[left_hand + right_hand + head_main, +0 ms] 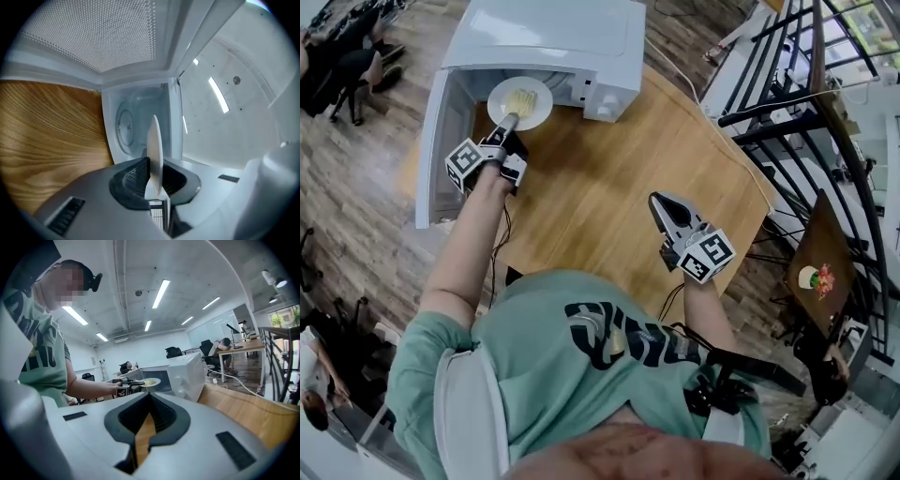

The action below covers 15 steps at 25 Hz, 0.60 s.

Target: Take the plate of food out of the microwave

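A white plate (pixel 520 101) with pale yellow food (pixel 523 97) hangs level just outside the mouth of the white microwave (pixel 548 42). My left gripper (pixel 510 120) is shut on the plate's near rim. In the left gripper view the plate (pixel 154 143) shows edge-on between the pads of that gripper (pixel 153 165), with the bare glass turntable (pixel 124 126) behind it. My right gripper (pixel 661 202) hovers over the wooden table (pixel 600 187), shut and holding nothing. From the right gripper (pixel 149 397) I see the plate (pixel 151 381) held in front of the microwave (pixel 187 373).
The microwave door (pixel 436 150) stands swung open at the left, beside my left arm. A white cable (pixel 680 80) runs off the table's right side. Black metal railings (pixel 797 103) stand to the right, and office chairs and seated people are further off.
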{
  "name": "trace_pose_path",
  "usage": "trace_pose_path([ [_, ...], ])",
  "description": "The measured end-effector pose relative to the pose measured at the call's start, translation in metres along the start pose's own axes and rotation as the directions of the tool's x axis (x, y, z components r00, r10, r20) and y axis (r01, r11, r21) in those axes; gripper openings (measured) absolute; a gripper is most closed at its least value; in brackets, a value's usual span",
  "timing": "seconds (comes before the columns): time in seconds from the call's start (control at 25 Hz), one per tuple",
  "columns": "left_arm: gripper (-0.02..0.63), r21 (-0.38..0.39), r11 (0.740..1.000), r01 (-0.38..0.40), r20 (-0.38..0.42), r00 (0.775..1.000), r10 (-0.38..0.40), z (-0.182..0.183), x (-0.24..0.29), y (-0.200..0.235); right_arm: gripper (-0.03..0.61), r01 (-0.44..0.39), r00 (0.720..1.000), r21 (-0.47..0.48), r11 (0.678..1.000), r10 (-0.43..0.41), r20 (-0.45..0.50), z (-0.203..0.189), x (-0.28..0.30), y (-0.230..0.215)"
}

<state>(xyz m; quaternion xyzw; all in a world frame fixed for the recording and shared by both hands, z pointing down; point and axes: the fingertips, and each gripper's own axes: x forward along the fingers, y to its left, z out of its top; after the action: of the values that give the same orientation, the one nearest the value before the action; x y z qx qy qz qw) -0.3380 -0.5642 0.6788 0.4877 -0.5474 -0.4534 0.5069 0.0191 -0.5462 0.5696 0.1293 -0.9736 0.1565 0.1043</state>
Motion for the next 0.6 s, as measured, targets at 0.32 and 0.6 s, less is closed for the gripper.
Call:
trace_pose_path([
  [0.32,0.044,-0.046,0.996,0.081,-0.151,0.985,-0.087,-0.024,-0.042,-0.033,0.008,0.101,0.994,0.010,0.995,-0.101,0.044,0.028,-0.016,0.030],
  [0.6,0.044,-0.032,0.999,0.031,-0.441,0.896,-0.042,-0.123,-0.096,-0.020,0.008,0.211,0.960,0.120,0.970,-0.229,0.162,0.037,-0.058,0.048],
])
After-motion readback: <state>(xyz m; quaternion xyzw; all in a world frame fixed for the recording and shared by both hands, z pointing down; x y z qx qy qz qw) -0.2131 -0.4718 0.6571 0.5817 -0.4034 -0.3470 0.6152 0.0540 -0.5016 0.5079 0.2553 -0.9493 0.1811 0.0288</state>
